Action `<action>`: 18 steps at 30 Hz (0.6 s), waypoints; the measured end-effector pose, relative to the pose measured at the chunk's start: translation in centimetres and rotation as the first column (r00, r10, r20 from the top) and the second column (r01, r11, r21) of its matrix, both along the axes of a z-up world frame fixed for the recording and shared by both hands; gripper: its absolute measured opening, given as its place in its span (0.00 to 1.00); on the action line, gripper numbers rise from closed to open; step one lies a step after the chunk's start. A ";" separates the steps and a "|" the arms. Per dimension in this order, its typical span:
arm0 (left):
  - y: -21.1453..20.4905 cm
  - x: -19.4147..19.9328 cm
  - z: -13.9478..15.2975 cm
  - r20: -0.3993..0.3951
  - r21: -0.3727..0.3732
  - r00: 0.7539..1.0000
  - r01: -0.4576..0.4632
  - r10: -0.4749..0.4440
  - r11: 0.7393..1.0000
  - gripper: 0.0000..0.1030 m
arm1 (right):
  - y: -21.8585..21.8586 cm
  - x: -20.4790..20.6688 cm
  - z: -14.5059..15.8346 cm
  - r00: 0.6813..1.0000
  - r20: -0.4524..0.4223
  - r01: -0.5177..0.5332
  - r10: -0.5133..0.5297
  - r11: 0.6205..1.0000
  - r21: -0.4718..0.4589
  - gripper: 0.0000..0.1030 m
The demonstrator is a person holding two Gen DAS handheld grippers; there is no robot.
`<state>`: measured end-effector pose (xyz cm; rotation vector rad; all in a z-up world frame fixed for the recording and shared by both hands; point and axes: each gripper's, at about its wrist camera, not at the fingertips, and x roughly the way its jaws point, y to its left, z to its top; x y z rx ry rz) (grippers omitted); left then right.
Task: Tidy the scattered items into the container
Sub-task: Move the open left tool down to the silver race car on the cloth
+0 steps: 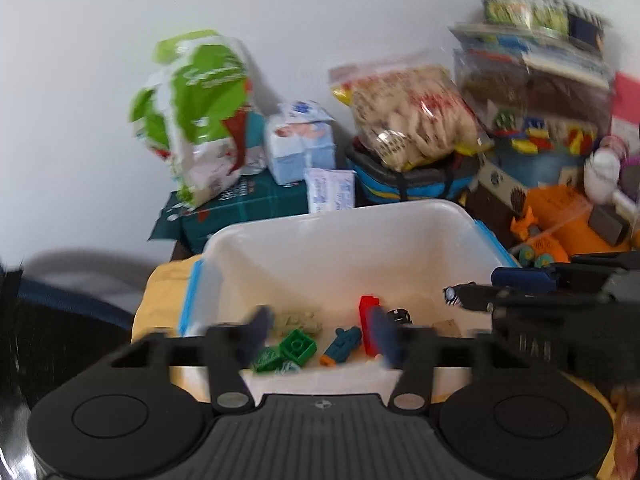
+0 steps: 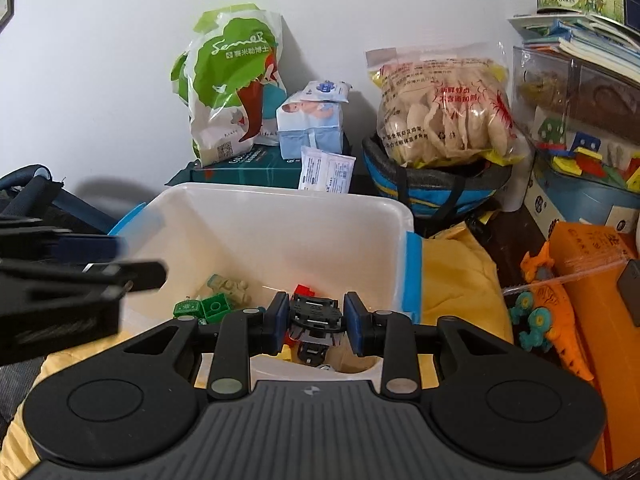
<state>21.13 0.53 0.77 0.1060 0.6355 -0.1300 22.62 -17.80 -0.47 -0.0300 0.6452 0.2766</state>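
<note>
Black plastic toy chassis sits clenched in the right gripper over the white plastic container's near edge, poised for dropping; the left gripper hangs alongside, spread and empty.

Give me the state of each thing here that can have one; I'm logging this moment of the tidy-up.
left gripper: open, empty, over the bin.
right gripper: shut on the black toy car, above the bin.
white bin: lid off, toys lying inside.
green brick: loose in the bin.
red brick: standing in the bin.
orange dinosaur toy: outside the bin.
</note>
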 end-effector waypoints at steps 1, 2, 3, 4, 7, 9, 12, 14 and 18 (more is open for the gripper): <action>0.7 -1.0 -0.7 -0.009 -0.029 1.000 -0.015 0.014 0.999 0.82 | -0.1 0.1 -0.1 1.000 -0.002 -0.001 0.001 1.000 -0.001 0.33; 1.1 -1.7 -1.5 -0.032 -0.048 0.999 -0.019 0.017 0.999 0.82 | -0.1 0.4 -0.3 1.000 -0.010 -0.004 0.003 1.000 -0.002 0.34; 1.3 -2.1 -2.6 -0.063 -0.053 0.998 -0.027 0.023 0.998 0.82 | 0.0 0.7 -0.5 1.000 -0.018 -0.004 0.004 1.000 -0.002 0.40; 1.3 -2.2 -3.8 -0.103 -0.047 0.994 -0.040 0.035 0.998 0.82 | 0.0 0.9 -0.6 1.000 -0.022 -0.004 0.004 1.000 0.000 0.45; 0.5 -1.7 -7.2 -0.221 -0.029 0.974 -0.067 0.059 0.997 0.82 | 0.3 1.2 -0.7 0.999 -0.033 0.009 -0.009 1.000 0.002 0.60; -0.2 -1.1 -8.8 -0.251 -0.017 0.964 -0.098 0.090 0.995 0.82 | 0.3 0.5 -0.4 1.000 -0.016 0.012 -0.012 1.000 0.019 0.61; -0.8 0.3 -10.3 -0.277 -0.032 0.947 -0.176 0.161 0.984 0.79 | -0.1 -1.2 0.2 0.999 0.032 0.025 -0.026 0.999 0.030 0.68; -1.1 1.4 -10.9 -0.266 -0.039 0.942 -0.225 0.207 0.974 0.79 | -0.7 -2.1 0.5 0.998 0.054 0.028 -0.031 0.999 0.045 0.68; -1.0 4.1 -13.5 -0.321 0.045 0.896 -0.308 0.306 0.950 0.74 | -1.9 -3.6 0.5 0.996 0.068 0.054 -0.057 0.997 0.053 0.68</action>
